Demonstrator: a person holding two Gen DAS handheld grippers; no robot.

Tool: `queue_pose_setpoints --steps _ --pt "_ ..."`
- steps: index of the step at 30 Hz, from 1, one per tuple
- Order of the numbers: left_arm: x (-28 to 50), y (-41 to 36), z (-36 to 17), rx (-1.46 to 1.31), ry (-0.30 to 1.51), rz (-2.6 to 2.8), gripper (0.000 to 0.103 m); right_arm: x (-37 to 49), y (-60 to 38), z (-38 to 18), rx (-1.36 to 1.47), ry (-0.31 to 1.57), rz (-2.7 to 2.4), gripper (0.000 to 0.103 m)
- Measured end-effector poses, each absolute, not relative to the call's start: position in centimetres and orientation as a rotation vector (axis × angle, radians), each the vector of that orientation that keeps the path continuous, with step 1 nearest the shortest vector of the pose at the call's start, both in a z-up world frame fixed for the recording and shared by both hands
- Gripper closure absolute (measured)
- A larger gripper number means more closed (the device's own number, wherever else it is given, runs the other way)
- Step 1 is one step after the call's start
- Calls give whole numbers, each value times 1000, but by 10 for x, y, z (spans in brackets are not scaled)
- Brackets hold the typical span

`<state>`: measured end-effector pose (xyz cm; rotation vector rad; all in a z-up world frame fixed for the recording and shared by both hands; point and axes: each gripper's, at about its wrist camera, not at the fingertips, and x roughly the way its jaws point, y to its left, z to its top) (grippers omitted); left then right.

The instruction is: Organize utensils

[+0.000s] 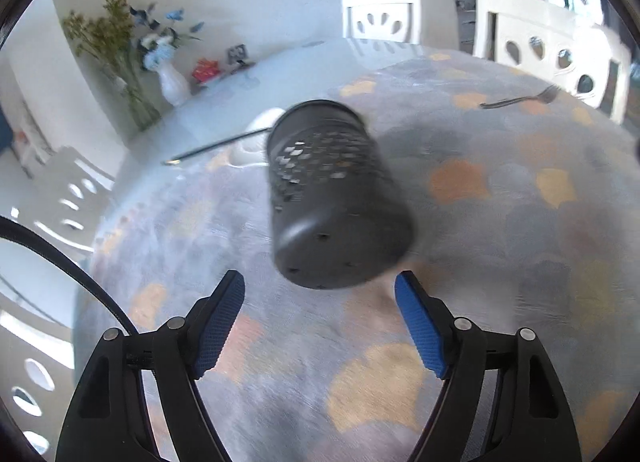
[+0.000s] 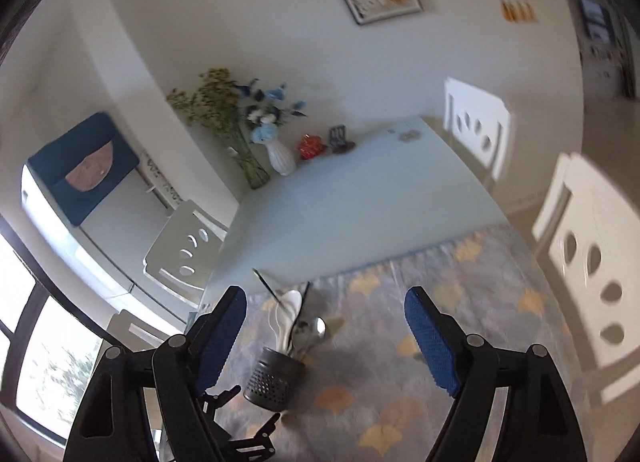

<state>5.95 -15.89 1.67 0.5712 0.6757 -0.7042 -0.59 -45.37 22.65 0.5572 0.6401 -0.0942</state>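
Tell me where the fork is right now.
The fork shows in the left wrist view, lying alone on the patterned tablecloth at the far right, near the white chair and well right of the black utensil holder.

On the tabletop (image 2: pixel 360 198) a leaf-print cloth (image 1: pixel 500 222) covers the near end, while at the far end a white vase (image 2: pixel 281 156) of blue flowers stands between a glass vase (image 2: pixel 252 170) of green stems and a red packet (image 2: pixel 310 147), with white chairs (image 1: pixel 382 14) around.
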Motion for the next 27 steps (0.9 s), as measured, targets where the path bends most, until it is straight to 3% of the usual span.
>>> queue_pose_setpoints --steps 12,18,22,27 --pt "64 -154 44 402 773 -707 21 10 -456 119 591 967 -94 23" --pt "44 -134 95 288 663 -504 20 5 -434 131 478 944 -127 23" --pt "23 -118 135 270 578 -410 0 -9 -404 144 442 916 -97 23" --pt "-5 -110 166 309 493 -363 0 -34 -359 157 341 889 -70 23"
